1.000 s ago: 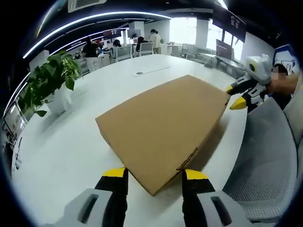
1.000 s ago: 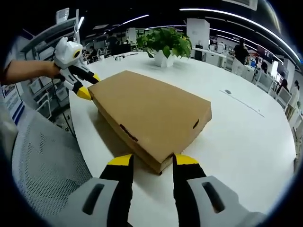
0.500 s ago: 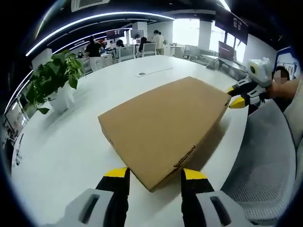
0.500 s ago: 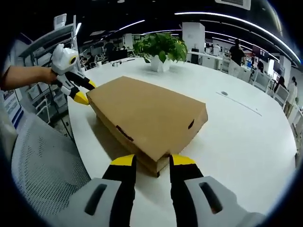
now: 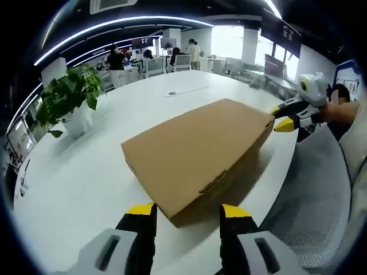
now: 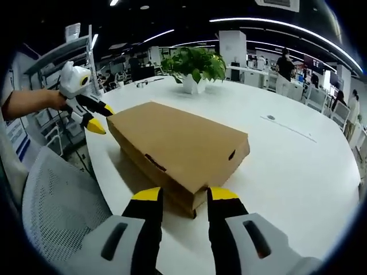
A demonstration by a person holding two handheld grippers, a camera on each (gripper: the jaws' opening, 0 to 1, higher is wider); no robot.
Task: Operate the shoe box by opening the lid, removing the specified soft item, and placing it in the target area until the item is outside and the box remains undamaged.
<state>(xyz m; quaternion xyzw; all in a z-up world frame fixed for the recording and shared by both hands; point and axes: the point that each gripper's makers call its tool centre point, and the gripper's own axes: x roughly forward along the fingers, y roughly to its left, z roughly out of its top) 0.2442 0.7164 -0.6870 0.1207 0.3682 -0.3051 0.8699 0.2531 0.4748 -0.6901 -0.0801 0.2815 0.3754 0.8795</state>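
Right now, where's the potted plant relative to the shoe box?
In the left gripper view the potted plant stands on the white table, left of the closed shoe box and apart from it.

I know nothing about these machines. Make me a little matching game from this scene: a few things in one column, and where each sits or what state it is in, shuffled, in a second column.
Things
1. shoe box
2. potted plant
3. left gripper
4. mesh chair

Places or states
A. jaws apart, either side of one box corner
B. off the table's edge, beside the box
C. lid closed, lying flat on the white table
D. standing on the table, apart from the box

Pairs: 1-C, 2-D, 3-A, 4-B
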